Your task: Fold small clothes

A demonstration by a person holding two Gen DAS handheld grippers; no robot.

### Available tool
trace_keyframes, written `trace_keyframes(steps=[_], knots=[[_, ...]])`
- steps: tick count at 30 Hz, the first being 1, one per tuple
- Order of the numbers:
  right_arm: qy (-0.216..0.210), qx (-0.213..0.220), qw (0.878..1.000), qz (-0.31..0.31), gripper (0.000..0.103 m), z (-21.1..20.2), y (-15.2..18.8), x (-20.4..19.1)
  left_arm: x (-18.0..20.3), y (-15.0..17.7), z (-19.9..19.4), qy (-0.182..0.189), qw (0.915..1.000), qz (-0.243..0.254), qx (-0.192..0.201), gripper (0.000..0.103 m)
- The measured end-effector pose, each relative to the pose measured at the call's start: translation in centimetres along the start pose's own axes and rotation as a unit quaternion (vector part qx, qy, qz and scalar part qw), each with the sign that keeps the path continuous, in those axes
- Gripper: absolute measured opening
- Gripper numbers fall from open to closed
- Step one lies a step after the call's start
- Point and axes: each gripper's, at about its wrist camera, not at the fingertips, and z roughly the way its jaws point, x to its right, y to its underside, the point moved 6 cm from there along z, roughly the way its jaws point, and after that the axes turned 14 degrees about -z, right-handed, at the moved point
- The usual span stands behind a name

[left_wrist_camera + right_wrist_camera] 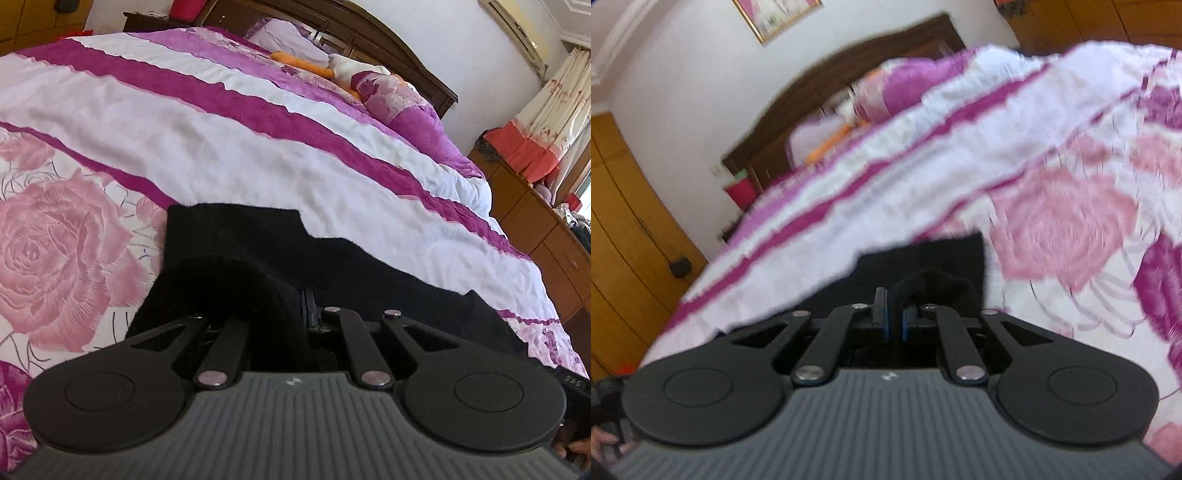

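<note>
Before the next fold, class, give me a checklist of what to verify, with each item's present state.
1. Left gripper shut on the black garment: ok, the fingers are closed with cloth bunched over them.
2. Right gripper gripping cloth: cannot tell, a narrow gap shows between its pads.
3. Garment lies on the bedspread: ok.
4. Garment spread flat: not ok, it is humped at both grippers.
5. Right view sharp enough to judge edges: not ok, blurred.
</note>
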Motion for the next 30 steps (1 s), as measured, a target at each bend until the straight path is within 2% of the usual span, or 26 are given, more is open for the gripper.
trace_keyframes(steps=[5,7,8,11,12,13,15,19,22,23,24,26,27,30], knots=[[-0.006,-0.007,1.0,-0.007,0.009,0.2,0.5,0.0,0.4,0.1,-0.6,-0.005,0.9996,0.027,-0.002,0.01],[-0.01,-0.013,1.0,-0.004,0.01,-0.2,0.4,0.0,0.7,0.1,-1.5,-0.007,0.9995,0.031,-0.005,0.016],[-0.011,-0.017,1.0,-0.001,0.01,-0.6,0.3,0.0,0.8,0.2,-2.1,-0.007,0.9994,0.034,-0.004,0.024],[-0.018,-0.019,1.0,0.007,0.021,-2.0,-0.2,-0.2,1.1,0.4,-4.7,0.001,0.999,0.044,0.005,0.047],[-0.021,-0.018,1.0,0.01,0.03,-2.6,-0.3,-0.2,1.1,0.6,-5.4,0.007,0.999,0.045,0.006,0.052],[-0.027,-0.016,0.999,0.013,0.038,-3.2,-0.3,-0.3,1.1,0.8,-6.0,0.013,0.999,0.043,0.004,0.053],[-0.039,-0.01,0.999,0.018,0.039,-4.5,-0.4,-0.4,1.0,1.5,-7.0,0.029,0.999,0.033,-0.008,0.053],[-0.064,-0.022,0.997,0.023,0.039,-5.3,-0.1,-0.7,1.2,3.0,-6.8,0.053,0.9977,0.02,-0.037,0.053],[-0.072,-0.037,0.996,0.022,0.039,-4.6,0.7,-0.9,1.4,3.8,-5.7,0.049,0.9977,0.024,-0.04,0.051],[-0.075,-0.038,0.996,0.022,0.039,-4.3,0.8,-1.0,1.5,3.9,-5.5,0.05,0.9978,0.024,-0.037,0.045],[-0.079,-0.038,0.996,0.022,0.037,-4.0,0.9,-1.1,1.5,3.9,-5.3,0.052,0.9977,0.023,-0.036,0.03],[-0.087,-0.039,0.995,0.025,0.019,-3.6,0.9,-1.2,1.8,3.6,-4.9,0.061,0.9971,0.019,-0.041,0.017],[-0.092,-0.039,0.995,0.024,0.01,-3.5,0.8,-1.4,1.9,3.3,-4.9,0.065,0.997,0.019,-0.038,0.012],[-0.1,-0.021,0.994,0.025,0.009,-3.6,-0.1,-1.7,2.8,1.8,-5.1,0.08,0.9962,0.032,-0.015,0.011]])
